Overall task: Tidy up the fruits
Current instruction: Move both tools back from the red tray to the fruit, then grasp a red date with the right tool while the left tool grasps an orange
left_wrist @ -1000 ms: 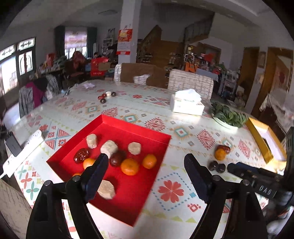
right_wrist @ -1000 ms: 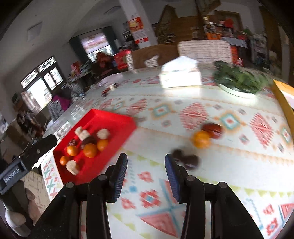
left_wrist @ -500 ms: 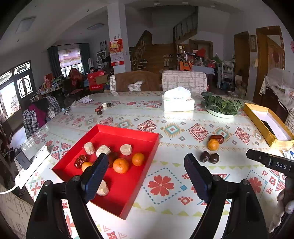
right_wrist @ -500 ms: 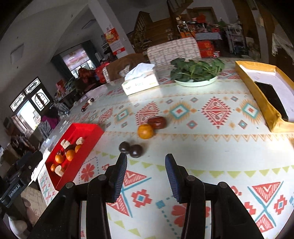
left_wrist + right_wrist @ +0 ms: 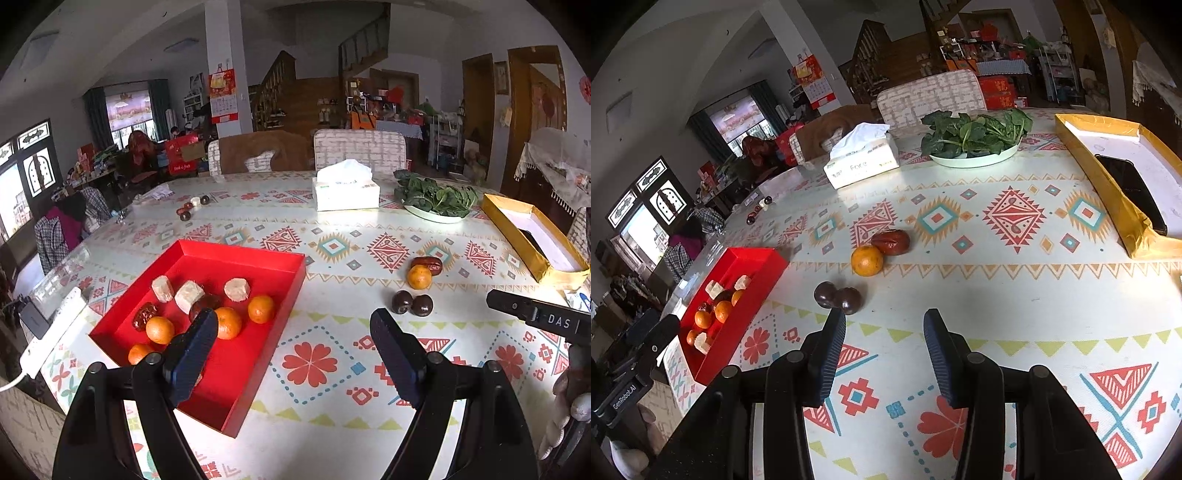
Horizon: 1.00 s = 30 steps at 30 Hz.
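Red tray [image 5: 280, 266] on the patterned tablecloth [image 5: 332, 369], holding oranges, dates and pale cake pieces. Loose on the cloth, well right of the tray: one orange [image 5: 866, 261] touching a red date [image 5: 890, 242]; two dark round fruits [image 5: 836, 295] touching each other. Left gripper [image 5: 293, 332]: jaws wide apart, empty. Right gripper [image 5: 884, 332]: jaws partly apart, empty, near the dark pair.

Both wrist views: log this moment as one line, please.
left gripper: open, empty | right gripper: open, empty | red tray: part filled | loose orange: on table
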Motion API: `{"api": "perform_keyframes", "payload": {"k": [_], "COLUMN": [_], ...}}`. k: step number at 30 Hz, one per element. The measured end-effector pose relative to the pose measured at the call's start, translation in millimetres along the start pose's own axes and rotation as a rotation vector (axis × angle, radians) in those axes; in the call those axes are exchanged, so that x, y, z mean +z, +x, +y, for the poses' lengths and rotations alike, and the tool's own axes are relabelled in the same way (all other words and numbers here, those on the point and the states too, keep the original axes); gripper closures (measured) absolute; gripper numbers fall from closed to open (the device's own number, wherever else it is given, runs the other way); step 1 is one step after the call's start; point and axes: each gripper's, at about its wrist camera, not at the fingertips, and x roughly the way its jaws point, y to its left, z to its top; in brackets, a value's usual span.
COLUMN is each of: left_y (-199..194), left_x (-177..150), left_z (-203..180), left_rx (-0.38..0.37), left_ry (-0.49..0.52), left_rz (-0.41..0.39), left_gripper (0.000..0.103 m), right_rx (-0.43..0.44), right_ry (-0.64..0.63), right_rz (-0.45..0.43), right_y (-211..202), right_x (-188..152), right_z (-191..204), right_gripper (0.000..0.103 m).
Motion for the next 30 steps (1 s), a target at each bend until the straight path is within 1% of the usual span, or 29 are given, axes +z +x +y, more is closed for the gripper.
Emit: {"api": "perform_keyframes", "payload": {"k": [7, 17, 21, 24, 29, 30], "left_y": [15, 34, 36, 40, 45, 46], "left_x": [-5, -7, -7, -8, -7, -7], "left_z": [15, 25, 25, 29, 32, 31], "left_rx": [-0.035, -0.060, -0.065, -0.074, -0.077, -0.078], "left_ry": [-0.057, -0.079, -0.083, -0.089, -0.094, -0.094], "left_rz": [0.048, 0.088, 0.087, 0.087, 0.095, 0.096], "left_gripper": [0.019, 0.019, 0.019, 0.019, 0.019, 0.019], "right_rx": [-0.006, 0.041, -0.019, -0.064, -0.075, -0.085], "right_ry": [0.009, 0.120, 0.121, 0.090, 0.054, 0.034], "right_rz": [0.040, 0.102, 0.088, 0.113, 0.174, 0.170], "right_y": [22, 74, 92, 111, 134, 134], "right_x": [12, 53, 71, 81, 81, 80], "right_z": [-1, -7, -7, -4, 3, 6], "right_gripper": [0.055, 0.054, 0.054, 0.051, 0.050, 0.050]}}
